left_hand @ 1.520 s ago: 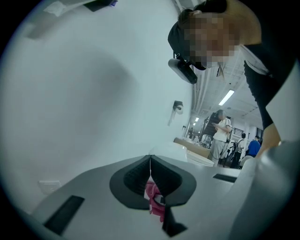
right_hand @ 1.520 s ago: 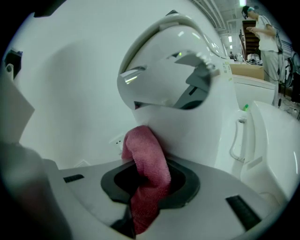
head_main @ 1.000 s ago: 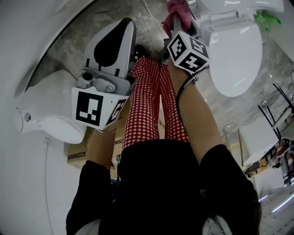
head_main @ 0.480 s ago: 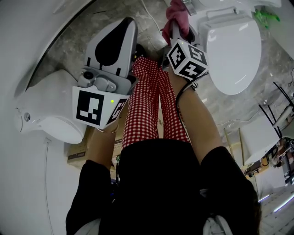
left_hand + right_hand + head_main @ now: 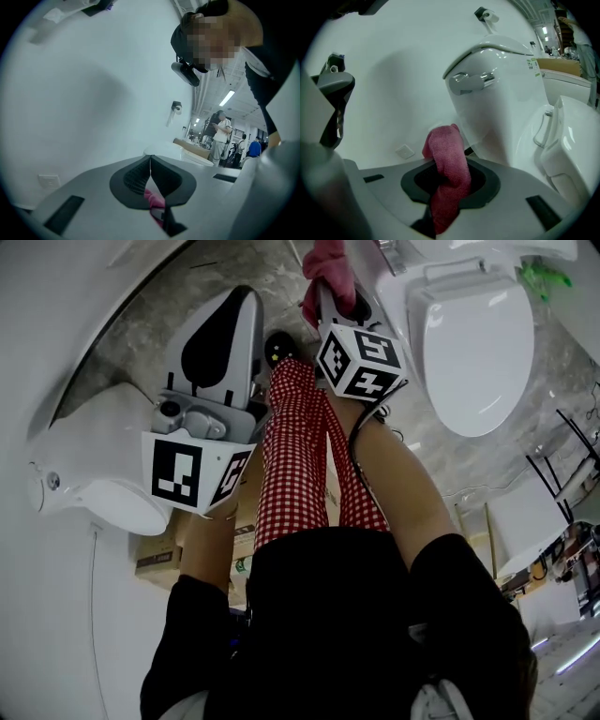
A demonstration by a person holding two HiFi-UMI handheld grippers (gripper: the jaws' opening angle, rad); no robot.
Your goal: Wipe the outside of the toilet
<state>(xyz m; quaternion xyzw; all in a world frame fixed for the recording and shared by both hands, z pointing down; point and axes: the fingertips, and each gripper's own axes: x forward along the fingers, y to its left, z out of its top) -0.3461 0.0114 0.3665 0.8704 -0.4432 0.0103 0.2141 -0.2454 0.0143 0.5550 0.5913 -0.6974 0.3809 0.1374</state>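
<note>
The white toilet point(image 5: 473, 343) stands at the upper right of the head view with its lid down. The right gripper view shows its tank point(image 5: 497, 89) and chrome flush lever point(image 5: 471, 80) close ahead. My right gripper point(image 5: 328, 287) is shut on a pink cloth point(image 5: 447, 173), which bulges up out of the jaws. It hangs just left of the tank; I cannot tell if the cloth touches it. My left gripper point(image 5: 225, 334) is held further left over the floor, jaws shut with nothing in them.
A second white toilet point(image 5: 94, 474) stands at the left by the wall, with a cardboard box point(image 5: 159, 554) beside it. My red-checked trouser legs point(image 5: 300, 456) are between the grippers. A wall socket point(image 5: 405, 151) sits low on the wall. People point(image 5: 219, 136) stand far off.
My right gripper has moved left with the pink cloth, away from the toilet tank. The left gripper has drifted slightly left and down.
</note>
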